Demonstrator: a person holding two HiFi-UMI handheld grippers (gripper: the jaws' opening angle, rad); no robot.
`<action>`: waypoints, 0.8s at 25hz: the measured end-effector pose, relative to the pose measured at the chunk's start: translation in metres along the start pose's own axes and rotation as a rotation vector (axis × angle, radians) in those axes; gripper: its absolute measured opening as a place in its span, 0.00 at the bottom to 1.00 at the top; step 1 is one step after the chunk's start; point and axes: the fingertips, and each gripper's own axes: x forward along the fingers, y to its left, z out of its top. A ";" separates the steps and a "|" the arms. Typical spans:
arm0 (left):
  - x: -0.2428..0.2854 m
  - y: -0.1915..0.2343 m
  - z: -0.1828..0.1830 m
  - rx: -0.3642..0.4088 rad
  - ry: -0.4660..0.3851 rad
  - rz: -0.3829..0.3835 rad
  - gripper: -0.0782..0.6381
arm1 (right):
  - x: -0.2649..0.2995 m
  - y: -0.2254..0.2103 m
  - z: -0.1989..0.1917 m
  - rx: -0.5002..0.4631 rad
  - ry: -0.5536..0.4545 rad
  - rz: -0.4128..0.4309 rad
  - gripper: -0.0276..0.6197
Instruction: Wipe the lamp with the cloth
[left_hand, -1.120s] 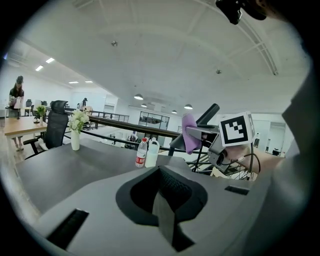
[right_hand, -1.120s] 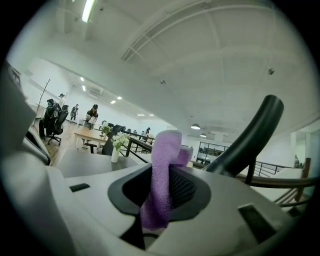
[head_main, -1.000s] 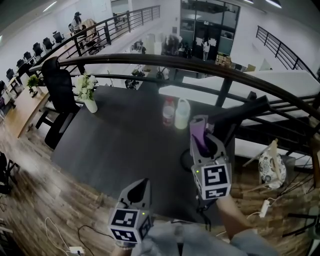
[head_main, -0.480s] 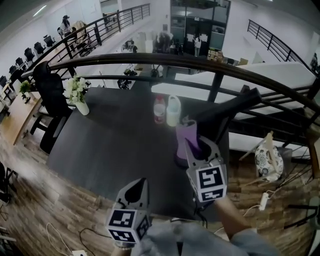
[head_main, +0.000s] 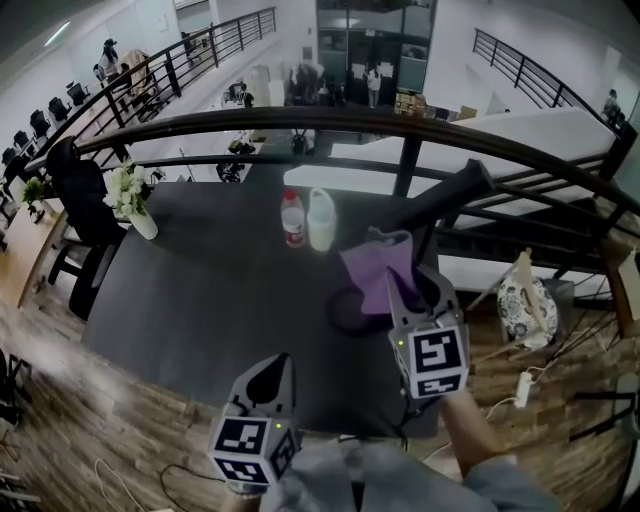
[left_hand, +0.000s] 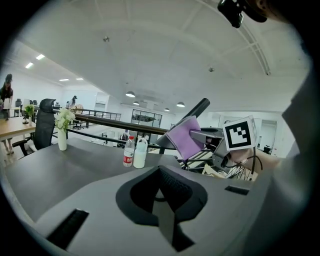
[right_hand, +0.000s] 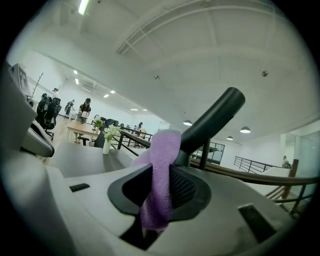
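While the right claw (head_main: 412, 292) is clamped on the lower part of the purple soft cloth (head_main: 375, 262), the free upper part of the cloth stands up beside the long slanted bar of the black desk lamp (head_main: 450, 197). In the right gripper view the cloth's top edge overlaps the bar, but I cannot tell whether the two are touching or just apart. The left claw (head_main: 270, 372) hangs low at the near edge of the dark bench (head_main: 200, 290), its jaws together with nothing between them, well apart from the lamp.

The step in hand looks like laying the cloth on the bar and beginning to stroke. To do it well, the loose flap, not the hard claw tips, should meet the bar, so the claw wants tilting until the cloth lies flat against it. Strokes probably go best along the bar's length, low end to high end, with light pressure. A lamp with so long a slanted bar may swing or tip if pushed sideways. The idle left claw could steady the lamp's round base. Two plastic bottles (head_main: 305, 217) stand just behind that base, so wide sweeps toward them risk knocking them over.
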 end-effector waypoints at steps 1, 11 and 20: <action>0.001 -0.002 0.000 0.001 -0.002 0.000 0.12 | -0.002 -0.006 0.001 -0.001 -0.004 -0.010 0.18; 0.012 -0.025 0.003 0.020 -0.008 -0.016 0.12 | -0.015 -0.058 0.015 -0.063 -0.058 -0.111 0.18; 0.021 -0.035 0.003 0.012 0.002 -0.030 0.12 | -0.015 -0.085 0.005 -0.037 -0.054 -0.142 0.18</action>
